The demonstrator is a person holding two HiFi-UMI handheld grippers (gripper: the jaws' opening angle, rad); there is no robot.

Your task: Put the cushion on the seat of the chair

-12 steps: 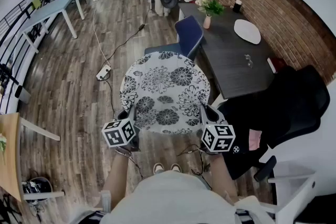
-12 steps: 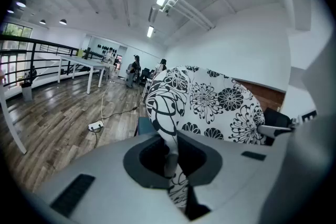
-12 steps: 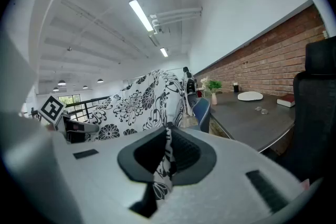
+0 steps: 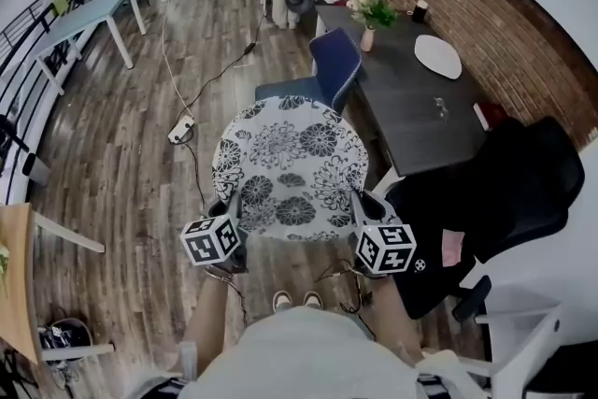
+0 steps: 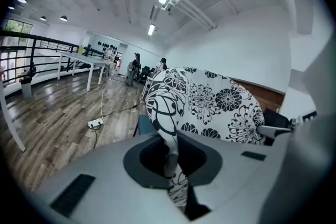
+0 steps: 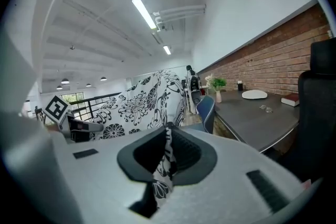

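The cushion (image 4: 290,168) (a soft, nearly round pad of white fabric printed with black flowers) is held broad face upward and stretches forward from both sets of jaws. Its long axis, if any, seems to run side to side. The left gripper (image 4: 225,208) and right gripper (image 4: 366,204) each pinch its near hem, jaws closed to cloth thickness. Ahead of the jaws, past the cushion's far edge, stands the blue chair (image 4: 334,63).
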